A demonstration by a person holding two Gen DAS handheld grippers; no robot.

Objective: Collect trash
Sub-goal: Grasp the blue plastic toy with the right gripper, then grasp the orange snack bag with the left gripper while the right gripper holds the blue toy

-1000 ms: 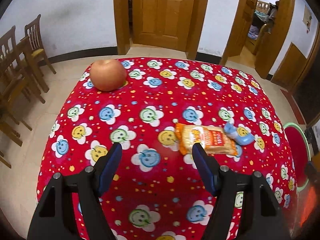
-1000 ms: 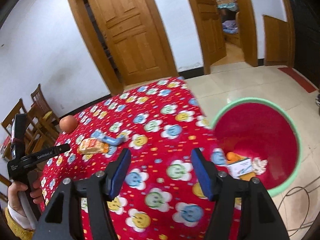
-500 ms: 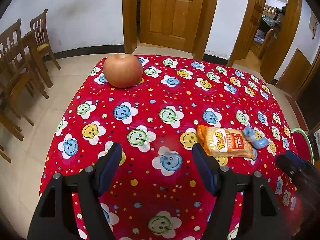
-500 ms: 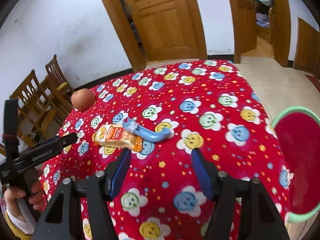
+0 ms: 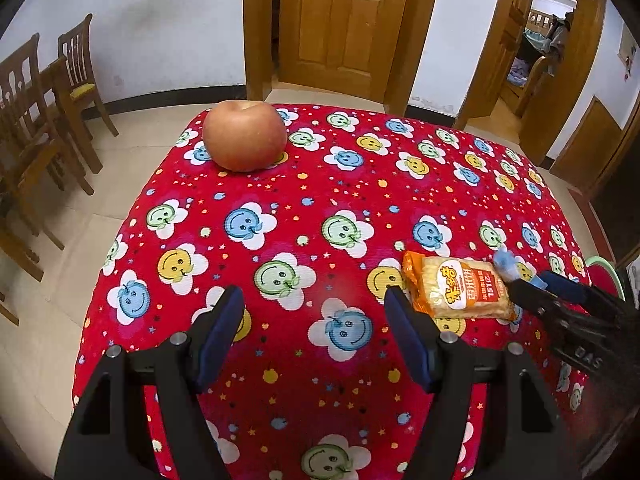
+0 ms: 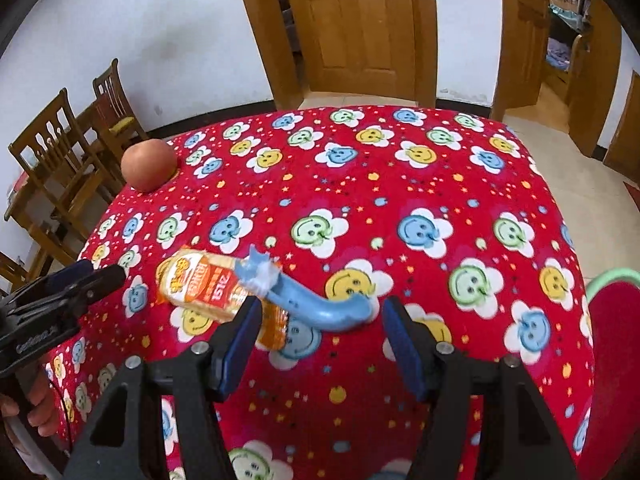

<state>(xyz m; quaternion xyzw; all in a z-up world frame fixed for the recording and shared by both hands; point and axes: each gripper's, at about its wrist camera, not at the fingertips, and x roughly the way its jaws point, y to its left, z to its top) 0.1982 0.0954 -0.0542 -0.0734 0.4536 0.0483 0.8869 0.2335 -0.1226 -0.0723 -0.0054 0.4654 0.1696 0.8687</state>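
Right gripper (image 6: pixel 318 334): jaws spread wide, nothing between the pads, low over the near part of the red tablecloth (image 6: pixel 400 184). Blue tube wrapper (image 6: pixel 320 306) lying just beyond the fingertips, in the gap between them but closer to the left finger (image 6: pixel 240 336); curved, with a torn whitish end pointing far-left and resting on the snack packet (image 6: pixel 204 284). No clear contact between fingers and wrapper. Orange snack packet flat on the cloth, left of the wrapper, with its near corner just beside the left fingertip, partly hidden behind it.

Left gripper (image 5: pixel 312 334): also wide open and empty, above the near-left part of the cloth. From this side, snack packet (image 5: pixel 460 288) just to the right of the right finger (image 5: pixel 404 332), outside the gap, close to the tip. Blue wrapper (image 5: pixel 506 266) farther right, mostly covered by the black tips of the right gripper (image 5: pixel 560 300).

Farther out: apple (image 5: pixel 244 136) at the far-left corner of the table, well apart from both grippers. Red bin with green rim (image 6: pixel 616 344) at the right, below the table edge. Wooden chairs (image 6: pixel 76 144) along the left wall, wooden door (image 6: pixel 360 20) behind the table.
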